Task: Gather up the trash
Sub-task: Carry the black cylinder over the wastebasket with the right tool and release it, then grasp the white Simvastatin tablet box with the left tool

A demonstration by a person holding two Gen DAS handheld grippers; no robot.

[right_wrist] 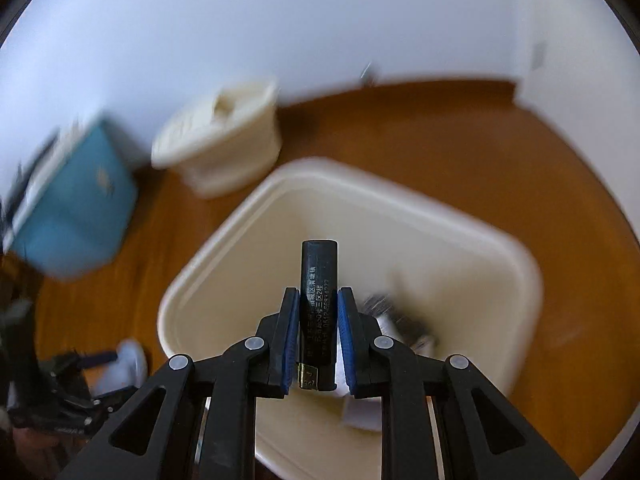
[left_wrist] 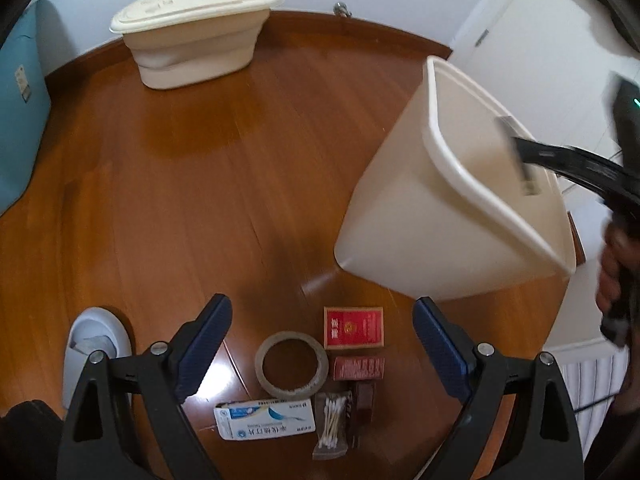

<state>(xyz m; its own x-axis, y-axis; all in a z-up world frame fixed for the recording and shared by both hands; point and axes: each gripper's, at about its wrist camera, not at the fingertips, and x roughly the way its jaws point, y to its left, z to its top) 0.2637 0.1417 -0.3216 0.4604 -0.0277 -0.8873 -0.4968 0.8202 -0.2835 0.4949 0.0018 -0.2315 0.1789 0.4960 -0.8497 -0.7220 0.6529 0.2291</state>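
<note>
Right tool (right_wrist: 319,334) — jaws clamped on a black box (right_wrist: 319,276) with white print, held over the open bin (left_wrist: 404,216). Left tool (left_wrist: 322,354) — jaws spread wide, empty, above the trash on the wood floor (left_wrist: 192,168). Beside the bin's base lie a red box (left_wrist: 353,327), tape roll (left_wrist: 292,364), swab packet (left_wrist: 331,424) and white carton (left_wrist: 266,422).

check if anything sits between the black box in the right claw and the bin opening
Nothing visible does. The right claw holds the black box directly above the open cream bin, with no lid or other object across the opening.
</note>
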